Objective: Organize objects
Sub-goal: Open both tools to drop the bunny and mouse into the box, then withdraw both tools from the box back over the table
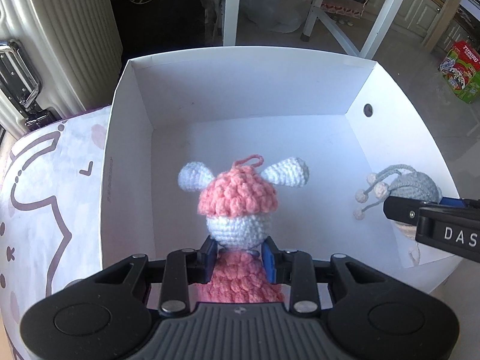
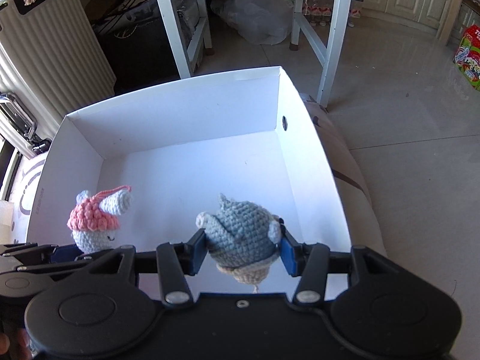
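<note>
Left wrist view first: the left gripper is tipped down into the white box, and the pink crochet doll sits between its blue pads. The doll's white head, pink cap and two white ears stick out ahead of the fingertips, its pink body trailing back toward the camera. The pads flank the doll at the neck, but whether they press on it or stand just clear I cannot tell from this angle. Over at the right edge of the same view, the right gripper reaches in with the grey crochet toy, its knotted tassel cords fanning out to the left.

Right wrist view now: that gripper is clamped on the grey toy, blue pads touching both flanks, the toy's beige base hanging below the fingers. It hangs above the box floor near the right wall, where a small round hole shows. The pink doll appears at lower left inside the box, just beside the left wall, with the other gripper's black fingers under it.

The box stands on a patterned cloth surface. Beyond it are a ribbed white suitcase, the white legs of a table, a plastic bag on the tiled floor, and a green and red carton off to the right.
</note>
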{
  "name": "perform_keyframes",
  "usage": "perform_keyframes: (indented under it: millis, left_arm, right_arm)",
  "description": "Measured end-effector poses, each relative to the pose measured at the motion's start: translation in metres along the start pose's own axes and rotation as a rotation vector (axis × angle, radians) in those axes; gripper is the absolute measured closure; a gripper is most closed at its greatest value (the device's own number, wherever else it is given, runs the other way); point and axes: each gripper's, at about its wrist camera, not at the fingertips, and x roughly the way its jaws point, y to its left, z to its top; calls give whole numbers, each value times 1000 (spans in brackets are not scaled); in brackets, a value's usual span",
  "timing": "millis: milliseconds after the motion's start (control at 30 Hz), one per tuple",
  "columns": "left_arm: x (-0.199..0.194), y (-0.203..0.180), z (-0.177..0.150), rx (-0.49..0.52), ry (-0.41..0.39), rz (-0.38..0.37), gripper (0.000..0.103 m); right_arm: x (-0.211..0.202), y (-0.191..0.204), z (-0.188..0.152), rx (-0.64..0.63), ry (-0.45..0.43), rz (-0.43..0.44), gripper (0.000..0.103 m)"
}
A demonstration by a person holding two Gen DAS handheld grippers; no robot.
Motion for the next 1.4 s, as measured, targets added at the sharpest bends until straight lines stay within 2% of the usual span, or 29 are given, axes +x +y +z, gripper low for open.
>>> perform_keyframes:
  millis: [33, 67, 100, 133, 467, 567, 833, 1067, 1133, 1400]
  left_arm:
    - [-1, 0, 0, -5, -9, 8, 56]
    - [-3, 1, 1, -15, -21, 18, 39]
    - [-5, 1, 1, -21, -29, 23, 31]
    - [-7, 1, 2, -20, -34, 18, 30]
    - [-13, -1, -2, -6, -20, 25, 29]
    - [-19, -3, -4, 8, -32, 28, 24]
    - [-38, -1, -8, 3, -60, 28, 24]
    - [-61, 2, -14, 1, -95, 42, 20]
    - [-69, 3, -16, 1, -110, 46, 18]
    - [-96, 10, -28, -20, -149, 38, 12]
  right_arm:
    - [1, -1, 0, 2, 2, 0, 52]
    - [1, -1, 1, 6, 5, -1, 52]
    - [1, -1, 2, 7, 6, 1, 51]
    - [1, -1, 2, 7, 7, 1, 51]
    - [-7, 0, 3, -5, 17, -23, 43]
    - [-10, 0, 2, -10, 9, -29, 39]
    - [-28, 4, 0, -33, -26, -29, 30]
    - [-46, 3, -5, -3, -49, -34, 28]
    - [-53, 3, -6, 2, -64, -30, 22]
    - [-83, 2, -16, 4, -125, -48, 19]
